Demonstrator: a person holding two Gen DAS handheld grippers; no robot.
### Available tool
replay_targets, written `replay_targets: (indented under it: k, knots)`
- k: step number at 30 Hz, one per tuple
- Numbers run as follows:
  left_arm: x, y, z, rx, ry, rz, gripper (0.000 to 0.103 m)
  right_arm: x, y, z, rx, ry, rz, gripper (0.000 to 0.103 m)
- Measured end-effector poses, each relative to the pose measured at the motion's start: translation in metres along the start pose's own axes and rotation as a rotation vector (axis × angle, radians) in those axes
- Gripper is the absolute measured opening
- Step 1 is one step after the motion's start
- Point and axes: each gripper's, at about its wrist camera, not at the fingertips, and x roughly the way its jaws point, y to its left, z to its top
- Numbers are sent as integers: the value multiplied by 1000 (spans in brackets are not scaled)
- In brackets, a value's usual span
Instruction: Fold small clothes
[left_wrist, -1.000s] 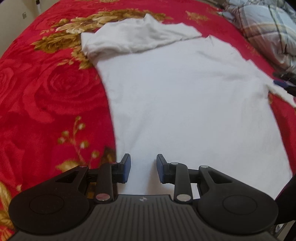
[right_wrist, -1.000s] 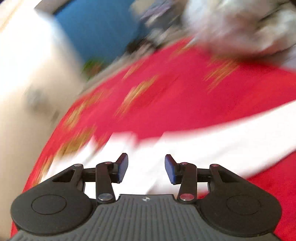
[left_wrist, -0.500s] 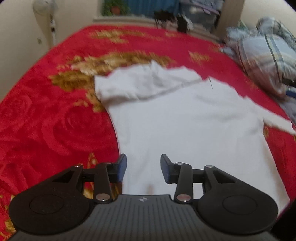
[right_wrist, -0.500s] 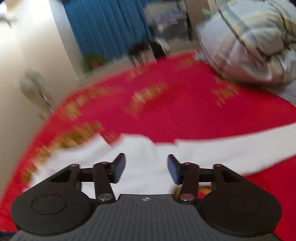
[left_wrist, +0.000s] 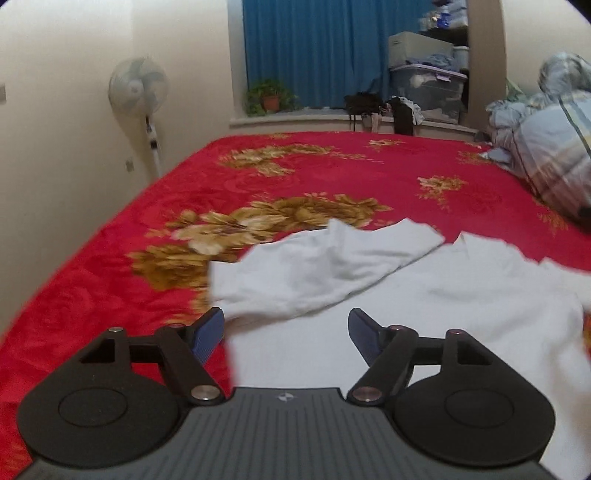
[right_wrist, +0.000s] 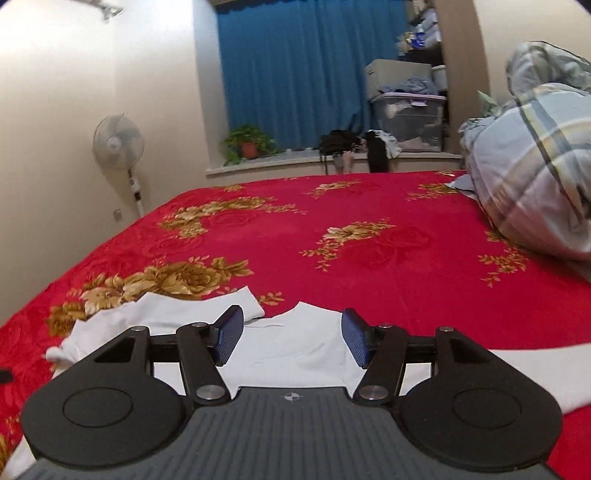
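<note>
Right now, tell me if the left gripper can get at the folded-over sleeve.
Probably yes. The left gripper is open and empty, and the sleeve lies just ahead on the shirt with nothing between them.

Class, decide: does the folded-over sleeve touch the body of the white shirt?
Touching. In the left wrist view the folded-over sleeve lies flat across the body of the white shirt, no gap between them.

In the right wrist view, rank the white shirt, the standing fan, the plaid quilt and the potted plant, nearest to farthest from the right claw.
1. White shirt, directly under the right claw.
2. Plaid quilt, on the bed at right.
3. Standing fan, by the left wall.
4. Potted plant, on the far sill.
</note>
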Motion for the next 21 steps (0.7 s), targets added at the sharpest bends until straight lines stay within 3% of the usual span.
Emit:
replay_targets:
  k: [2,4,6,8,11,13,15,19,21]
  knots:
    - [26,-23,14,-3,20,2,73,4,-3,2,0,12,2,61]
    - [50,-50,28,18,30,7,58,9,-8,5,7,33,-14,61]
    - [73,-74,41,52,34,-3,32,12,-15,8,34,45,-23,61]
    - [96,-95,50,68,42,-22,22,15,-23,10,59,58,-41,61]
    - [132,-118,64,54,80,-35,22,20,-36,13,82,71,-77,55]
    - [152,-128,70,40,99,-38,22,23,-47,14,112,85,-89,31]
    - [170,-135,76,27,112,-58,24,26,-60,15,158,98,-101,19]
    - [201,-148,82,3,155,-115,34,34,-79,14,217,128,-130,19]
    - [215,-158,83,14,172,-136,47,38,-87,12,246,143,-126,20]
